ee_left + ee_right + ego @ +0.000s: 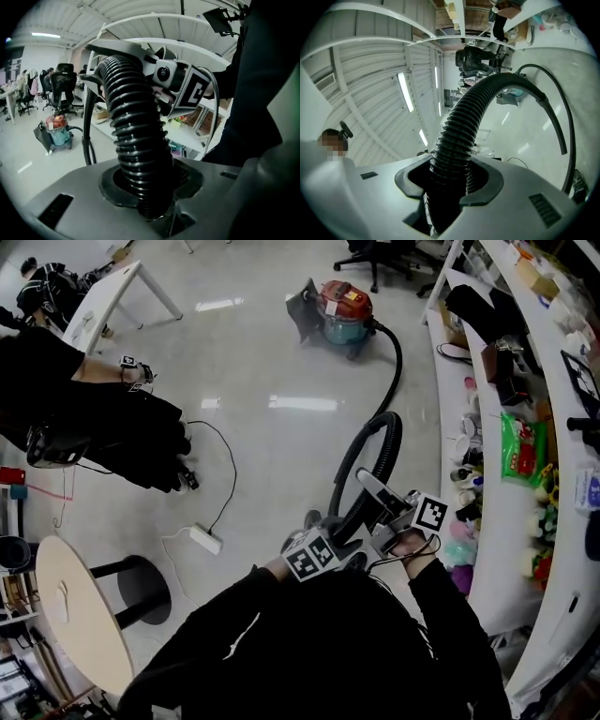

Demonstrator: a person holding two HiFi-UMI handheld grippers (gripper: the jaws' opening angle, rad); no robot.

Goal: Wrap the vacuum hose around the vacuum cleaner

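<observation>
The red and teal vacuum cleaner (342, 311) stands on the pale floor far ahead of me. Its black ribbed hose (373, 448) runs from the body toward me and arches up in a loop to both grippers. My left gripper (325, 542) is shut on the hose (136, 136), which fills the gap between its jaws. My right gripper (389, 510) sits just to the right and is shut on the same hose (457, 136) a short way along. In the left gripper view the right gripper (180, 82) shows just beyond the hose, and the vacuum cleaner (58, 131) sits small at the left.
A person in black (103, 432) crouches at the left by a cable and a white power strip (205, 539). A round wooden table (80, 615) stands at lower left. A long white shelf unit (511, 521) with goods runs down the right. An office chair (375, 257) stands beyond the vacuum.
</observation>
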